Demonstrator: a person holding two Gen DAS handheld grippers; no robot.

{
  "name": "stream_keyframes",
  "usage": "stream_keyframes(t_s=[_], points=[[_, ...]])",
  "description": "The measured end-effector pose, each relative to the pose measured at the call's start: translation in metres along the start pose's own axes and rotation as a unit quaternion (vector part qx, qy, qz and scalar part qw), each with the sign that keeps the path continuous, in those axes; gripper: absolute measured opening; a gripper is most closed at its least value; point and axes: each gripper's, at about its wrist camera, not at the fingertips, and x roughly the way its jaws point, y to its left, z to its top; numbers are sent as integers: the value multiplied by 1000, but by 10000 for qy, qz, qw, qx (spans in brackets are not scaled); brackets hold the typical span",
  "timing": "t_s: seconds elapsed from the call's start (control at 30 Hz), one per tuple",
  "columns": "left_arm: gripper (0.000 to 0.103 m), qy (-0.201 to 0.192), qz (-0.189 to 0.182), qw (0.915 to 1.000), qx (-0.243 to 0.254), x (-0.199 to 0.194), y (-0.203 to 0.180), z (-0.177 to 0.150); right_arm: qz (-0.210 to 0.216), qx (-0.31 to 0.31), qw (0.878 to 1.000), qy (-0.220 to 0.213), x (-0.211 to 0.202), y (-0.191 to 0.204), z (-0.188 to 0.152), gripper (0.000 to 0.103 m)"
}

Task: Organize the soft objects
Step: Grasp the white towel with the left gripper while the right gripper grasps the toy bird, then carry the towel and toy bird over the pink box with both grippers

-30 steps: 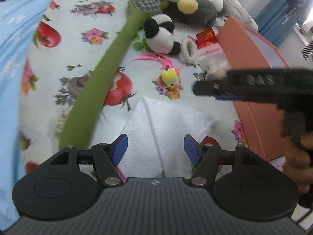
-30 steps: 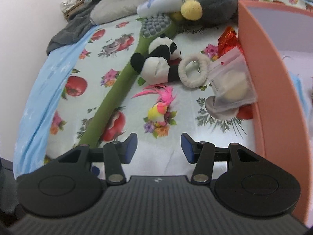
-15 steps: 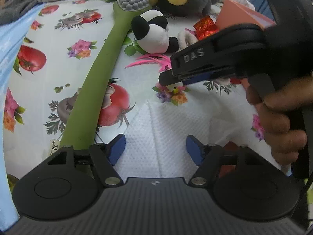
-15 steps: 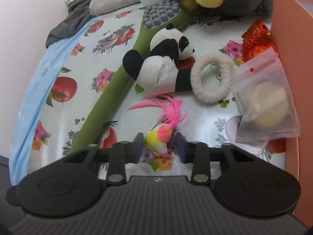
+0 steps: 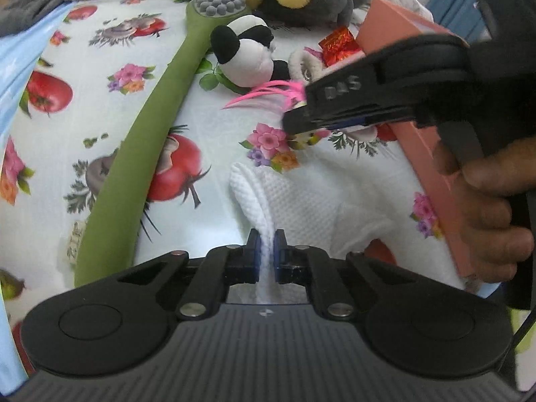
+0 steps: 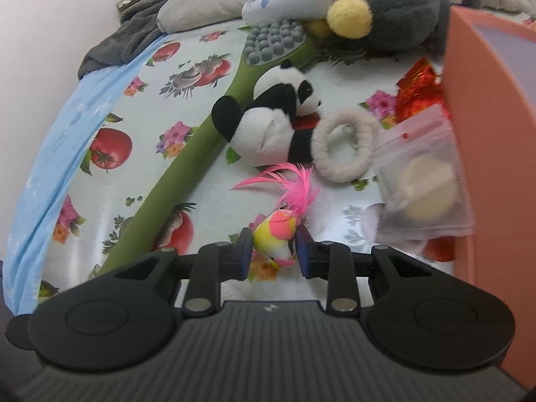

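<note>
A bed, w/ a fruit-and-flower print sheet [image 5: 100, 107] and soft stuff strewn over it; an orange box [image 6: 485, 134] stands at the right edge.

Left gripper [image 5: 266, 251] is clamped on a fold of the white waffle cloth [image 5: 301, 201], its jaws having just come together w/ the fabric pinched between the blue pads. The rest of the cloth fans out ahead and to the right of the tips, flat on the sheet, bunched into a ridge where it's pinched.

Right gripper [image 6: 271, 251] is closed on the little bird toy [image 6: 274, 234]: yellow-pink body squeezed between the pads, pink feather tuft sticking up and forward past the tips. Its jaws closed in a moment ago; a hand [image 5: 489, 217] works the trigger.

The key relation, imo: the box sits directly right of the right gripper, close by, so that arm is the nearer one for a drop; the bird's long axis runs fwd along the fingers.

Ahead of both: a panda plush [image 6: 268, 124], a fuzzy ring [image 6: 345, 144], a long green massager [image 5: 140, 154] lying diagonally to the left, and a clear pouch [image 6: 422, 187] leaning on the box.
</note>
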Motion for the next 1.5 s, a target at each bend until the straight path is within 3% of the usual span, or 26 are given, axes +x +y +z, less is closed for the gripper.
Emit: stream_keyframes(t_s=[0.27,0.57,1.03,1.5], points=[[9,-233,56,9994,-266,-35,-5,-4,-142,-22,9993,-349,-49,7,-13,31],[9,-790,-93,9957,-475,-94,-17,-11,-326,-5,9957,-864,-119,19,-37,31],[9,-1500,-273,9881,-182,-179,-55,-28,-498,117,9874,-1499,-211,33,-90,31],[9,-1725,-471,9836,222,-226,-100,-37,-763,340,9770,-1964,-272,25,-126,31]])
